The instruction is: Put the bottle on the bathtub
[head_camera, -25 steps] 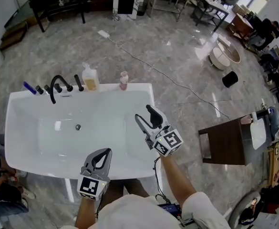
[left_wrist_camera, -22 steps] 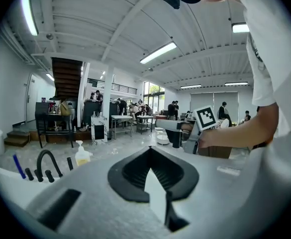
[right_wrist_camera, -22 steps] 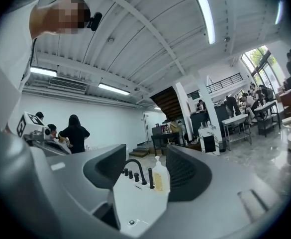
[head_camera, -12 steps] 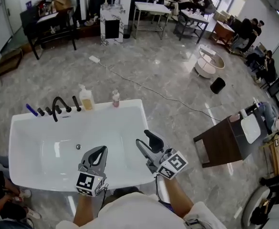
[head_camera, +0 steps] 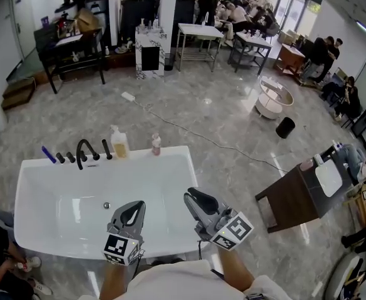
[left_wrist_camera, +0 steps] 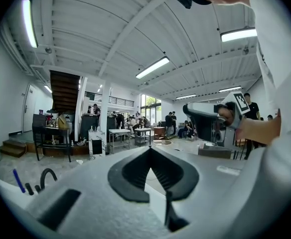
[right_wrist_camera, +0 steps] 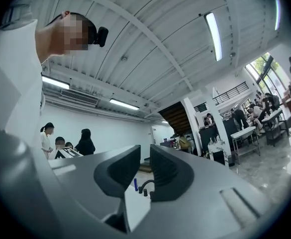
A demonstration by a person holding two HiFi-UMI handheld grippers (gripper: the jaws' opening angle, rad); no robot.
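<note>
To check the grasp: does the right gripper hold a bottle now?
No, the right gripper has nothing between its jaws; the pink bottle stands on the bathtub rim.

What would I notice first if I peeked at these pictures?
The big white bathtub fills the head view's lower left, with a black faucet, a pump bottle and a small pink bottle standing along its far rim. Nearer, two empty grippers hang above its near side: the left gripper shut, the right gripper slightly open.
</note>
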